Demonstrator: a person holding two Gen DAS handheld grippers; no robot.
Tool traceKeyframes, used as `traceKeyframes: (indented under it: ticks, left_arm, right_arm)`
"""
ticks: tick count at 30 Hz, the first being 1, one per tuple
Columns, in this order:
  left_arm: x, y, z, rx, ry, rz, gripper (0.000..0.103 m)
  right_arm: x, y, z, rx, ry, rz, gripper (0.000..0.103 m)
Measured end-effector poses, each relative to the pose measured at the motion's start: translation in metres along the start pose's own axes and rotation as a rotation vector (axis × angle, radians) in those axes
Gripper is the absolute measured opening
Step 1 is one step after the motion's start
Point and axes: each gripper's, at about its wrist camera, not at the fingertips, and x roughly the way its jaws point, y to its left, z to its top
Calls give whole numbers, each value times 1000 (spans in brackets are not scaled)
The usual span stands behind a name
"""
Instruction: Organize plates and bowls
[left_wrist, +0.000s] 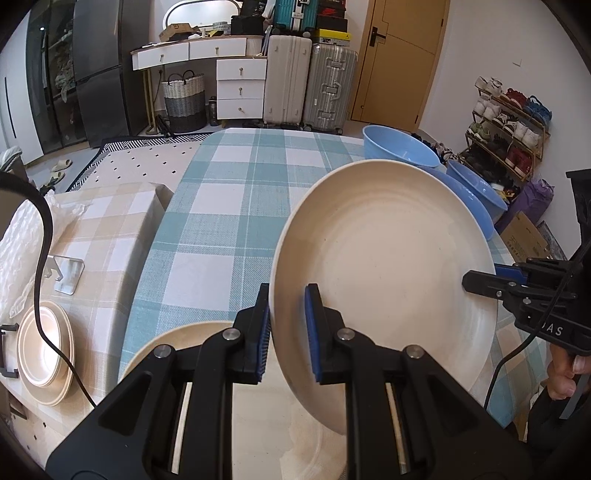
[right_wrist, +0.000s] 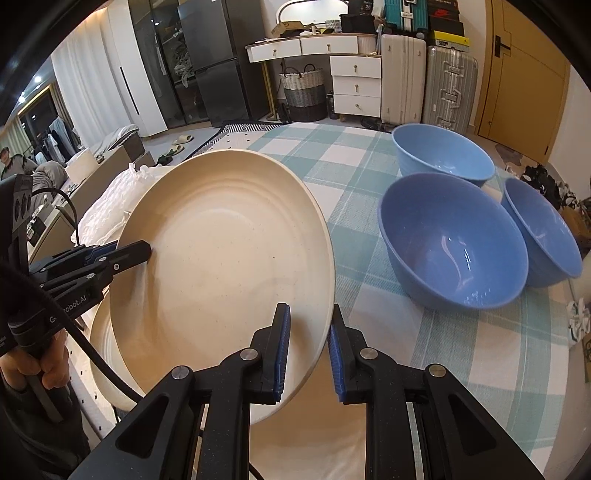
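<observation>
A cream plate (left_wrist: 384, 273) hangs tilted above the surface (left_wrist: 229, 206), held from two sides. The left tool (left_wrist: 287, 334) has its blue pads astride the rim at the plate's 7 o'clock edge; the right tool (right_wrist: 308, 349) straddles the opposite rim, at 5 o'clock in its own view. Both look closed onto the rim, though the right one shows a sliver of gap on its outer pad, so its bite seems the lighter of the two.

Directly under the raised plate lies a second plate (right_wrist: 107, 354) of the same cream colour — judged to be the stack it belongs on. To do this well, the person should level the plate first, centre it over the lower one, lower until the undersides meet, and only then part the pads; letting go on one side early would let the smooth rim pivot and slide.

The plates look matte, faintly speckled, with shallow concentric ridges and a thin rim. Three bowls (right_wrist: 454, 243) sit at 2 o'clock on the checked cloth — glossy blue, deep and round, with bright highlights inside. More stacked plates (left_wrist: 44, 350) rest on a side table at 9 o'clock.
</observation>
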Motion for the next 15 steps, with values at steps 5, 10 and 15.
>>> traceKeyframes:
  ticks: [5, 10, 15]
  left_arm:
    - [0, -14, -10, 20, 16, -18, 14]
    - [5, -28, -21, 34, 36, -37, 14]
    - [10, -43, -35, 58, 55, -48, 14]
  right_arm:
    - [-11, -9, -19, 29, 2, -10, 20]
    - [-18, -15, -38, 44, 16, -26, 20]
    - [-22, -24, -55, 68, 29, -40, 20]
